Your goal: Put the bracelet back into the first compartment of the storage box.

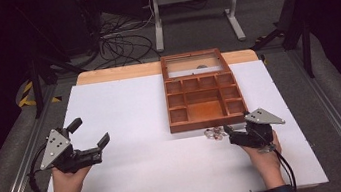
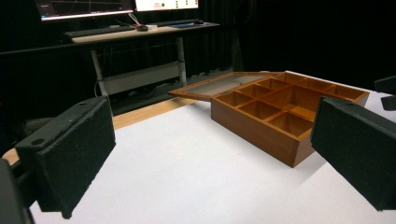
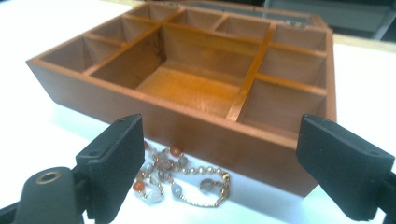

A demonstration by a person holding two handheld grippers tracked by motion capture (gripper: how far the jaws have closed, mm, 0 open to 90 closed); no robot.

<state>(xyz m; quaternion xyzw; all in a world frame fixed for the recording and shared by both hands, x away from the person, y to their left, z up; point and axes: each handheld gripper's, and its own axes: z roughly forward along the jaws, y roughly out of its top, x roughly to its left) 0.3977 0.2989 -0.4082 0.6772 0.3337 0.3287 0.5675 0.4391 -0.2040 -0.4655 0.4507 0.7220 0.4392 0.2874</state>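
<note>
Small beaded bracelet of orange and clear stones on gold chain (image 3: 180,179) lies between right gripper (image 3: 219,163)'s wide-open jaws, just before compartmented wooden box (image 3: 196,88). Likely light, limp, slippery; pinch the bunched beads. Left gripper (image 1: 90,135) open, empty

no readable text, labels, brands or numbers anywhere, two lit monitors (image 2: 116,5) at 12 o'clock in left gripper view, screen content too small and blurred to read, wooden box (image 1: 203,96) unmarked
</note>
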